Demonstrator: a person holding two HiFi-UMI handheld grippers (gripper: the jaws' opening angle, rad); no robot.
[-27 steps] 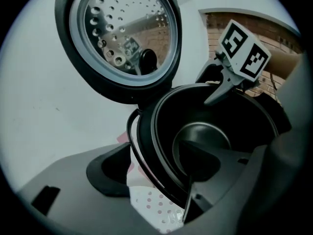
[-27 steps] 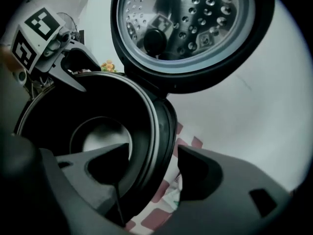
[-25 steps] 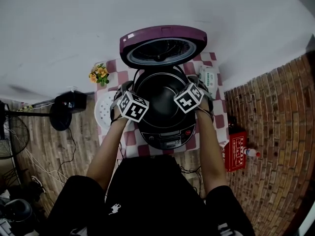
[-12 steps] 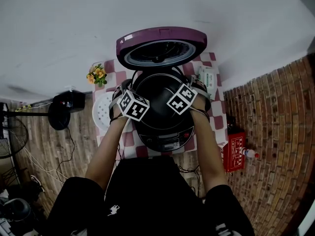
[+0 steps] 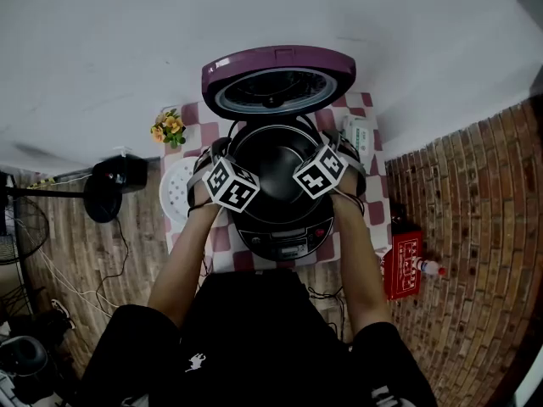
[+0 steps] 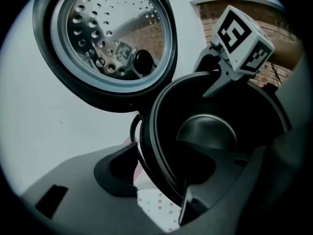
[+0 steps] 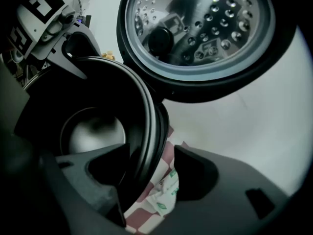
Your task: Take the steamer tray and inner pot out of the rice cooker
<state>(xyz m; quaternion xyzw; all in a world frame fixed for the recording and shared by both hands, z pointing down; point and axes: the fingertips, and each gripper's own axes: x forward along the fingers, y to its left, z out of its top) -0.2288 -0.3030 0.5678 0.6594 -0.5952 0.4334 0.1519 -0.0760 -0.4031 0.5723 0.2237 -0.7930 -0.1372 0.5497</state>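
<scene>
Head view: steamer tray (image 5: 176, 192) lay out on the surface (image 5: 376, 209); inner pot (image 5: 276, 172) sat in the rice cooker (image 5: 284, 237). Left gripper (image 6: 156, 190) had just been closing and right gripper (image 7: 151, 180) was spread; both straddled the pot rim, neither pinching. Next, I'd judge: clamp both, lift level

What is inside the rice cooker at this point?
Only the dark inner pot, apparently empty, with its bare bottom shining. Nothing rests in it. The white perforated steamer tray lies on the table beside the cooker. Whatever is beneath the pot is covered.
</scene>
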